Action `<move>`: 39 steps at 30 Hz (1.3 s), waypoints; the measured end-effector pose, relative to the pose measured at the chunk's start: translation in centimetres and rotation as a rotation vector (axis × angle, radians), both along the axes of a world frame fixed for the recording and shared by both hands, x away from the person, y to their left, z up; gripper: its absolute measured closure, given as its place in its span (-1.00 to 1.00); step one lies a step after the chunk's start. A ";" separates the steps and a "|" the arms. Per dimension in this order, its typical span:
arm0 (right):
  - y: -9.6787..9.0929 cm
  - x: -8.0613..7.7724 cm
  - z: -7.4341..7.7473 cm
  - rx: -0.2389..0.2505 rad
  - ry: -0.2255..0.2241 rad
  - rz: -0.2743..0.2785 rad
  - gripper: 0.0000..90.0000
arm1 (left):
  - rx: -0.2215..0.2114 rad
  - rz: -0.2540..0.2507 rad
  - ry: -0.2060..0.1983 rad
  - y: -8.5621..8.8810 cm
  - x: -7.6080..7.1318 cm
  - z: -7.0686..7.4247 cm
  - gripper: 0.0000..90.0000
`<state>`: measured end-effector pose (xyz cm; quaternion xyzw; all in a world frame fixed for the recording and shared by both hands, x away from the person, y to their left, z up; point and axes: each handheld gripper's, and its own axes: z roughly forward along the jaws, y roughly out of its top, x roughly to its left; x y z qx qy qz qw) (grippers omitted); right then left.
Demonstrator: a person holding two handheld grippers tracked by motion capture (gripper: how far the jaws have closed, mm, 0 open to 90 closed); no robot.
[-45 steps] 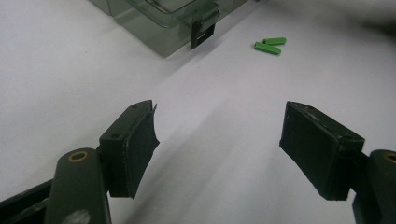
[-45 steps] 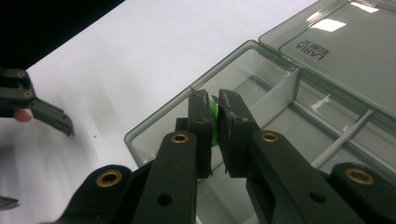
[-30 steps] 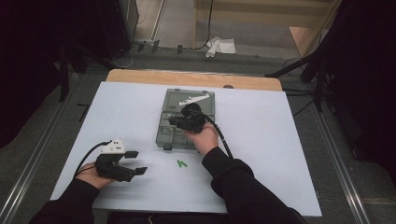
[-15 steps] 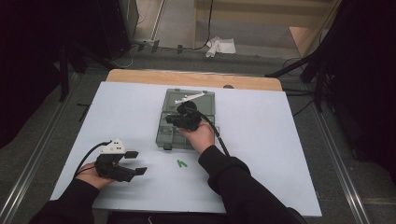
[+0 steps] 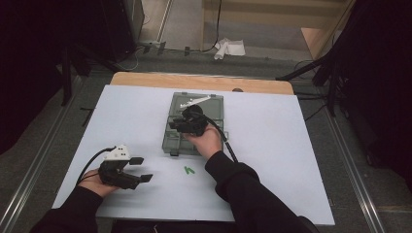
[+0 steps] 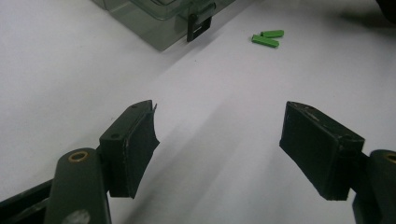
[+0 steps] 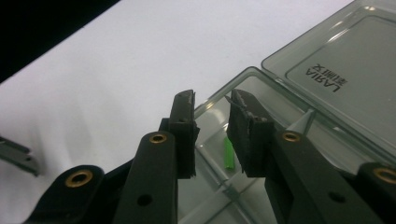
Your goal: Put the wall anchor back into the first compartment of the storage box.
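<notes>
A clear grey compartment box (image 5: pixel 171 141) lies open in the middle of the white table, its lid (image 7: pixel 345 65) folded back. My right gripper (image 5: pixel 176 126) hovers over the box's left side. Its jaws (image 7: pixel 212 100) have just been opening and now stand apart, pressing on nothing. A small green piece (image 7: pixel 228 154) lies in the compartment below the gap. Two more green pieces (image 5: pixel 188 170) (image 6: pixel 267 38) lie on the table in front of the box (image 6: pixel 154 23). My left gripper (image 5: pixel 142 169) (image 6: pixel 219 144) rests at the near left, open and holding nothing.
The white sheet (image 5: pixel 291 145) covers a wooden table whose back edge (image 5: pixel 194 80) shows beyond it. A black latch (image 6: pixel 198 25) hangs at the box's front. A white strip (image 5: pixel 194 102) lies on the box's far part. Metal rails run along both sides on the floor.
The right hand has edged a little to the left over the box. The left hand and gripper have kept still.
</notes>
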<state>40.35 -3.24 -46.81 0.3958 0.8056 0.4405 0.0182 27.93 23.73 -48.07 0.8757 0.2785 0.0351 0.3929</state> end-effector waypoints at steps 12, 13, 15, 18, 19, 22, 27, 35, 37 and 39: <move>-0.7 -1.8 1.0 0.014 -0.033 0.071 0.01 | -0.008 0.001 0.003 0.2 0.3 0.1 -0.43; -0.8 -2.0 1.1 0.017 -0.030 0.074 -0.02 | -0.007 -0.001 0.002 0.1 0.3 0.1 -0.43; -1.0 -2.2 1.2 0.020 -0.048 0.081 -0.08 | -0.005 -0.003 0.003 0.1 0.4 0.1 -0.43; -1.4 -2.7 1.4 0.034 -0.041 0.088 -0.13 | -0.001 -0.007 0.003 0.0 0.5 0.2 -0.43; -1.5 -2.8 1.5 0.032 -0.043 0.091 -0.14 | -0.002 -0.010 0.004 -0.1 0.6 0.2 -0.43; -1.9 -3.4 1.8 0.037 -0.057 0.099 -0.16 | 0.001 -0.016 0.004 -0.2 0.7 0.3 -0.43; -2.5 -4.0 1.7 0.039 -0.065 0.109 -0.18 | -0.004 -0.029 0.001 -0.5 1.0 0.3 -0.43; -3.7 -4.7 1.7 0.055 -0.061 0.101 -0.21 | -0.006 -0.039 0.000 -0.7 1.4 0.3 -0.43; -4.0 -5.0 1.8 0.057 -0.063 0.103 -0.22 | -0.004 -0.039 0.002 -0.8 1.5 0.4 -0.43; -4.3 -5.3 1.8 0.057 -0.068 0.109 -0.22 | -0.005 -0.046 0.001 -0.9 1.6 0.4 -0.43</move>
